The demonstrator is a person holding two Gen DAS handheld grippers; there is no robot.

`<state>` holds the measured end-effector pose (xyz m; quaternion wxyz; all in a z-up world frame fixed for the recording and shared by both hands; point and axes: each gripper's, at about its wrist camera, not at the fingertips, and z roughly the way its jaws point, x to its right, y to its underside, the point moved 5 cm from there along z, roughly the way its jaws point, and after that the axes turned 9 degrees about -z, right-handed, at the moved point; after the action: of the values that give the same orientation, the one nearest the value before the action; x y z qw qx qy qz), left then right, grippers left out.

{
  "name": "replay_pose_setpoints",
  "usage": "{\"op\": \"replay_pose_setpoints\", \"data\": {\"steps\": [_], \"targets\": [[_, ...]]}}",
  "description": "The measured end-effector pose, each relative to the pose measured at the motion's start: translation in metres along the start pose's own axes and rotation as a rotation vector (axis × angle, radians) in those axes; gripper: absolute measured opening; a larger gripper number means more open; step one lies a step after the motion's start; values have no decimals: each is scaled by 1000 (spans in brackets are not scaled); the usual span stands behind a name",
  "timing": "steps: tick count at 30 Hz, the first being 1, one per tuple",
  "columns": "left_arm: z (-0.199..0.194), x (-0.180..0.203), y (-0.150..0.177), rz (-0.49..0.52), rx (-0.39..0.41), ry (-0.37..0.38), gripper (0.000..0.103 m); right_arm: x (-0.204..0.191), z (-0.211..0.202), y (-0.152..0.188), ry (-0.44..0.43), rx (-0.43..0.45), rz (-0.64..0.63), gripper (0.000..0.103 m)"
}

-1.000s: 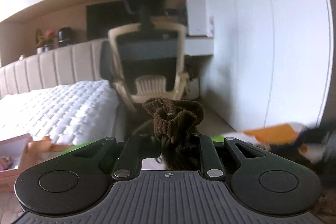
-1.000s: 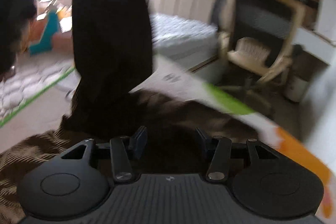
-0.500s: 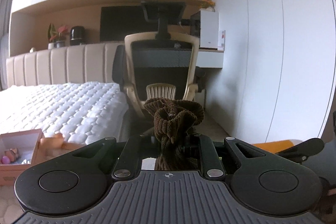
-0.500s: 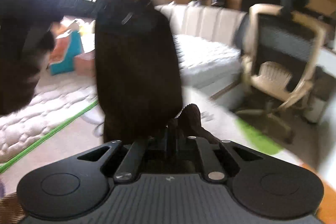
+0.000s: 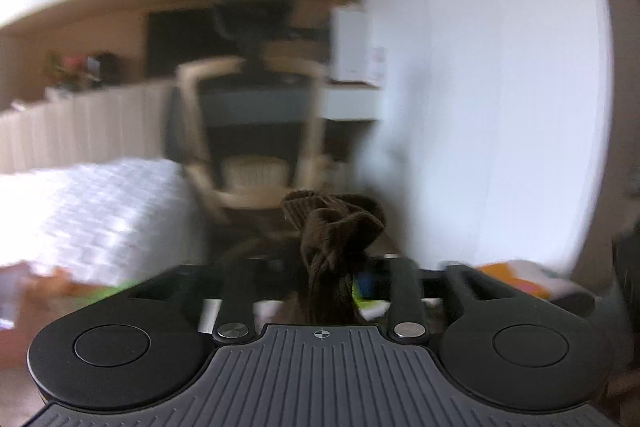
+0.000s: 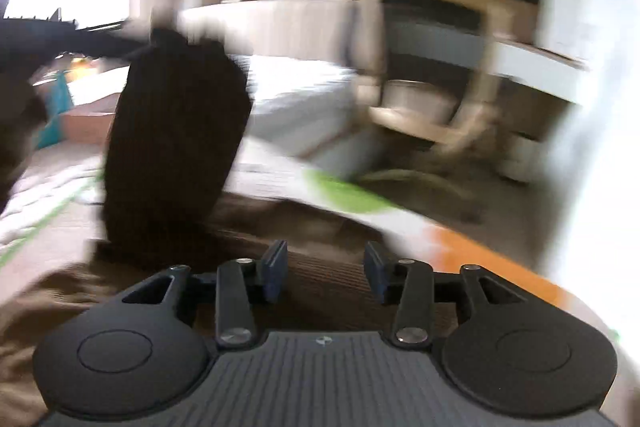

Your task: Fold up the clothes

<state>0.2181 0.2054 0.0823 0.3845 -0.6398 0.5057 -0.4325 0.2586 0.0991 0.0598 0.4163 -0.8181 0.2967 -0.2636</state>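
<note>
Brown corduroy clothing (image 5: 332, 227) is bunched up between the fingers of my left gripper (image 5: 329, 279), which is shut on it. In the right wrist view the same garment hangs as a dark panel (image 6: 172, 147) at the left, and more of it lies spread as brown cloth (image 6: 324, 303) under my right gripper (image 6: 325, 271). That gripper is open just above the cloth, with nothing between its blue pads (image 6: 275, 271). Both views are blurred by motion.
A white quilted bed (image 5: 92, 211) lies to the left, with a beige office chair (image 5: 248, 131) behind and a white wall (image 5: 480, 107) to the right. A white mat with green and orange patches (image 6: 400, 215) covers the floor. A teal toy (image 6: 56, 111) stands far left.
Half a second ago my right gripper was shut on the brown cloth; now it is open and lower over it. The left gripper still holds its bunch, and its view has swung slightly.
</note>
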Motion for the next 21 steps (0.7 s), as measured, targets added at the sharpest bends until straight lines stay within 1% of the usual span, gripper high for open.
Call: {"op": "replay_pose_setpoints", "data": {"steps": [1,2,3,5,6,8,10,12,16,17,18,19,21], "targets": [[6,11,6,-17,-31,55,86,15,-6,5,30,-5,50,43],[13,20,13,-32,-66,101,95,26,-11,9,40,-4,106,43],[17,27,19,-45,-98,134,96,33,-11,11,23,1,163,44],[23,38,32,-61,-168,170,96,45,-12,13,-16,12,274,52],[23,40,37,-67,-190,175,96,44,-10,14,-54,15,318,56],[21,35,43,-83,-217,160,96,43,-5,16,-131,21,404,56],[17,21,46,-93,-221,106,98,32,6,16,-183,11,457,56],[18,0,52,-96,-233,-4,100,23,21,15,-190,4,473,56],[21,-33,75,-71,-294,-244,103,17,21,8,-184,28,446,57],[22,-38,81,-46,-310,-276,103,16,22,6,-183,34,439,54],[24,-38,84,-23,-320,-282,103,14,22,4,-182,40,432,34],[25,-40,87,-7,-328,-281,103,13,22,2,-181,46,425,18],[26,-43,93,9,-345,-284,103,10,22,-2,-178,58,411,16]]}}
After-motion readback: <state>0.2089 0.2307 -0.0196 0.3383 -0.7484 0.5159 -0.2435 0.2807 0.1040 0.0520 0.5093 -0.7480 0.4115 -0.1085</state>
